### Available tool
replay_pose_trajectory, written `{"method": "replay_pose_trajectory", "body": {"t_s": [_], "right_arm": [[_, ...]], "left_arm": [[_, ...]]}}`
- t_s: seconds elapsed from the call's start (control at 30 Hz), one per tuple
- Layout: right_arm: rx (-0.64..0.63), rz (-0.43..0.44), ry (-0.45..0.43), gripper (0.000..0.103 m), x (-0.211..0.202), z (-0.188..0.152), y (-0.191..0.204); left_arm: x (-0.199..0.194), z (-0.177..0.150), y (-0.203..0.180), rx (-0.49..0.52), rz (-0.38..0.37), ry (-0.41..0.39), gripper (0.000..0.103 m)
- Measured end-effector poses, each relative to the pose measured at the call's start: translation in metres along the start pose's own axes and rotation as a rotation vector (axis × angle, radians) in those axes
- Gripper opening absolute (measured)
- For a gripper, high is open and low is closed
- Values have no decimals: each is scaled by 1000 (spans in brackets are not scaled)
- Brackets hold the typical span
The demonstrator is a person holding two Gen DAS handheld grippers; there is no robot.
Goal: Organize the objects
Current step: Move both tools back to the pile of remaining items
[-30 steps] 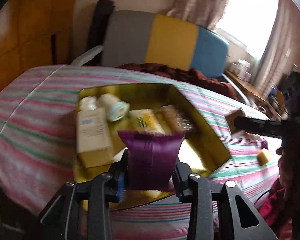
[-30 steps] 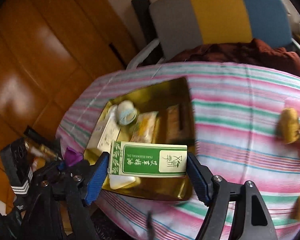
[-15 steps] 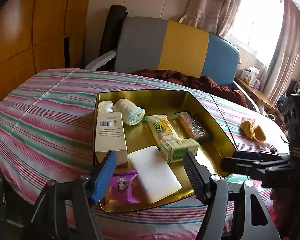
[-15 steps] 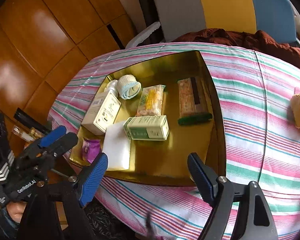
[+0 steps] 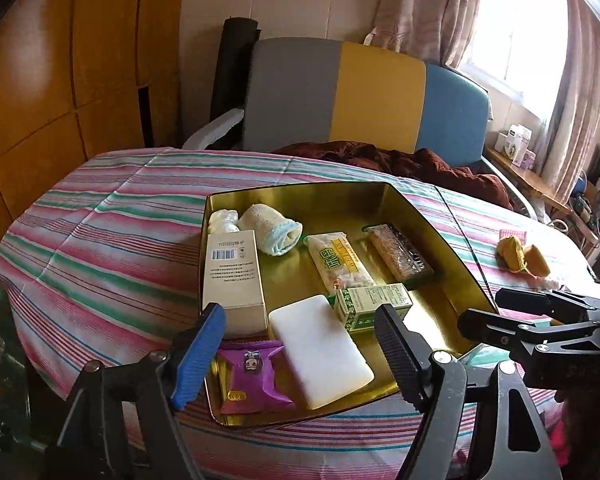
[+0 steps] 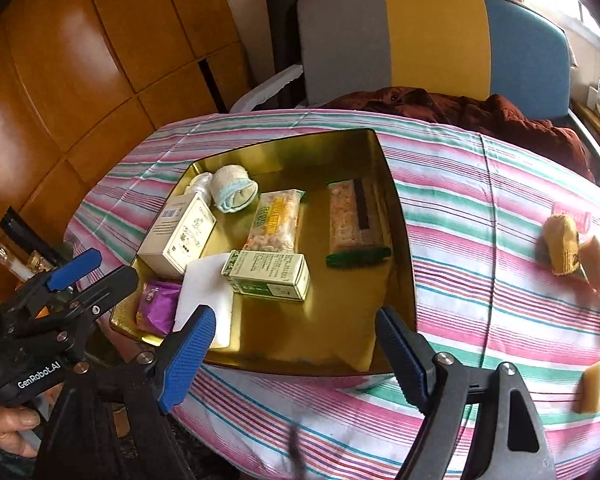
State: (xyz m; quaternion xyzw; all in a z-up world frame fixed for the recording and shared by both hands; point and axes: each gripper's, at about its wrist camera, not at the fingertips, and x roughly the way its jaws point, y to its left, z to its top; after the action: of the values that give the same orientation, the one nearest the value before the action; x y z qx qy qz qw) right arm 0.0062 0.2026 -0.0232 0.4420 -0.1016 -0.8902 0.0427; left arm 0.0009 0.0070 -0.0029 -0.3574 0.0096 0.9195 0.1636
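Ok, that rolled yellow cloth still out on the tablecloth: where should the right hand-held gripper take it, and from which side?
Probably from above, across the middle of the yellow cloth roll, pads on its two long sides. It lies flat on the striped tablecloth, and a tan block sits tight against its right side, so closing nearer the far end, away from the block, looks safer. The right hand-held gripper is open and empty.

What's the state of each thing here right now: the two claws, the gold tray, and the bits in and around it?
Left claw: jaws opening, nothing between them.
Right claw: open, empty.
Gold tray: lidless, partly filled.
Purple packet: sealed, lying flat in the tray's near corner.
Green box: closed, on its side in the tray.
Cream box: closed, lying flat.
Rolled cloth: rolled up, in the tray.
Yellow roll: outside the tray, on the tablecloth.
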Motion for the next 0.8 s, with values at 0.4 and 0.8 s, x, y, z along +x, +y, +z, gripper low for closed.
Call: {"method": "replay_pose_trajectory", "body": {"t_s": [0.4, 0.8], "right_arm": [[34, -31, -10, 83, -6, -2, -18], [182, -142, -7, 83, -21, -7, -83]], "left_arm": [[0, 1, -19, 63, -21, 3, 77], [7, 3, -50, 138, -108, 24, 78]]}}
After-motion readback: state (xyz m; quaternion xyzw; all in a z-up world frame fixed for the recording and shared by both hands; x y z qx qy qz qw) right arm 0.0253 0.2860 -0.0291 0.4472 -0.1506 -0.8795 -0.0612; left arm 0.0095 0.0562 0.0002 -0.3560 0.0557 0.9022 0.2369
